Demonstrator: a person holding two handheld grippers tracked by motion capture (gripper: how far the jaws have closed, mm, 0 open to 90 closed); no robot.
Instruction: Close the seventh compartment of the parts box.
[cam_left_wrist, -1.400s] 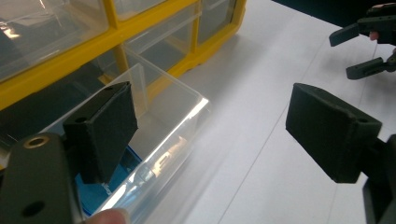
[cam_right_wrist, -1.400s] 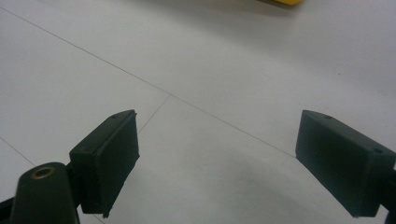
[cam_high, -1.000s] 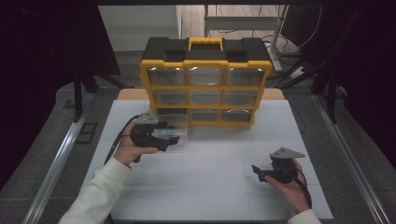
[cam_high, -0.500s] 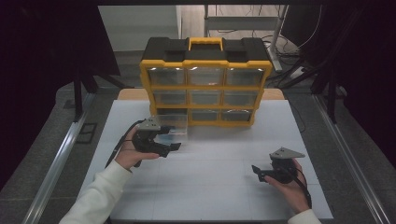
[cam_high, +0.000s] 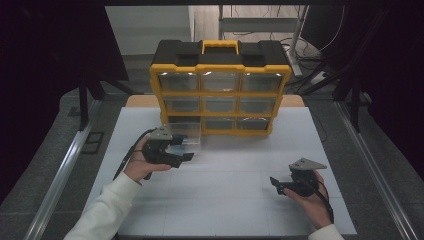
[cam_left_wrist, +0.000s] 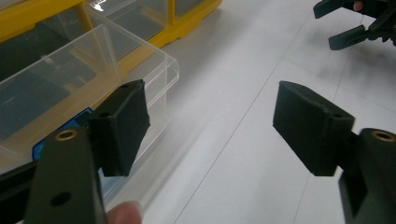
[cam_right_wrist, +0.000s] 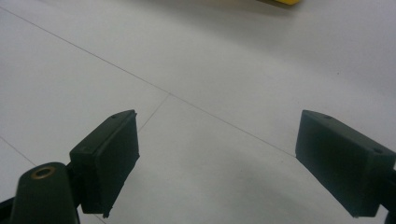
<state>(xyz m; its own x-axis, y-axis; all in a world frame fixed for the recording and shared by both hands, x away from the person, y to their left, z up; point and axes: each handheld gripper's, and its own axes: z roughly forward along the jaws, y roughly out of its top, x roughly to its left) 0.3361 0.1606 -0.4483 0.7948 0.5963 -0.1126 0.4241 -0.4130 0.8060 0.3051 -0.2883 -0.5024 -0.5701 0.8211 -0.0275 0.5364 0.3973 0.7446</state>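
a lab-like test bench is suggested by the white table (cam_high: 225, 200), flanked by metal rails (cam_high: 60, 175) and dark curtains (cam_high: 50, 60).

A clear, glossy plastic drawer (cam_left_wrist: 70, 84) sits pulled out of a yellow and black plastic organiser (cam_high: 220, 90) whose drawer fronts look see-through and shiny. The left hand-held gripper (cam_left_wrist: 210, 130) has matt black pads (cam_left_wrist: 123, 123) with brass-coloured metal inserts. The table (cam_high: 225, 200) is a smooth, matt white surface. At 7 o'clock, a white cloth sleeve (cam_high: 105, 215).
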